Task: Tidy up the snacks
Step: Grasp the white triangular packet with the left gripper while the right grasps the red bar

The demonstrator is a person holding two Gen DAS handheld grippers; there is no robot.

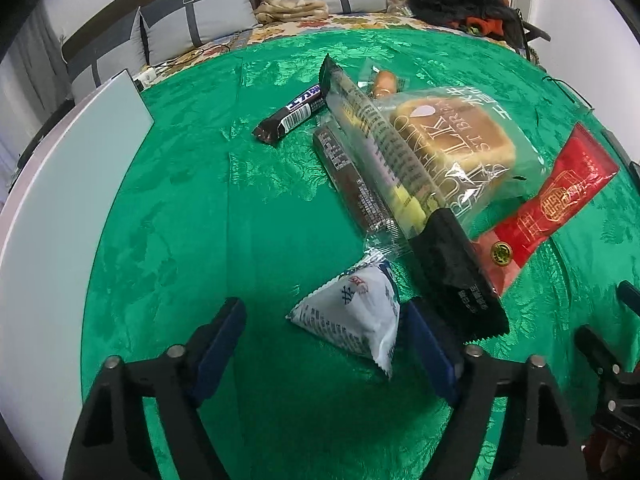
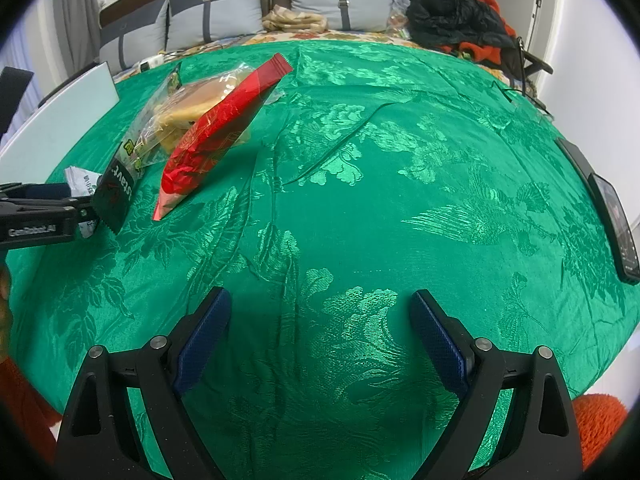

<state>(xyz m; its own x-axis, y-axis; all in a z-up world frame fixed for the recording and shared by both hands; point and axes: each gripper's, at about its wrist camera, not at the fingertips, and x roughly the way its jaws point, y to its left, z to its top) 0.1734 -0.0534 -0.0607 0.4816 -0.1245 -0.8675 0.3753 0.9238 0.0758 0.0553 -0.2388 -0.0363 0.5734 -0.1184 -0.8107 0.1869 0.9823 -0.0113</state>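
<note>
Snacks lie in a pile on the green cloth [image 1: 180, 240]. A white triangular pack [image 1: 354, 314] lies between the fingers of my open left gripper [image 1: 326, 320], nearer the right finger. Behind it lie a long black-ended pack [image 1: 400, 168], a brown bar [image 1: 352, 184], a bagged bread [image 1: 460, 140], a red pack [image 1: 556, 196], a dark chocolate bar [image 1: 290, 114] and a small sausage [image 1: 384, 82]. My right gripper [image 2: 320, 312] is open and empty over bare cloth; the red pack [image 2: 216, 128] and bread [image 2: 188, 104] lie far left of it.
A white board [image 1: 60, 216] lies at the table's left edge. Two phones [image 2: 614, 224] lie at the right edge. Beyond the table are a sofa with grey cushions [image 2: 216, 20] and a heap of dark clothes [image 2: 452, 16].
</note>
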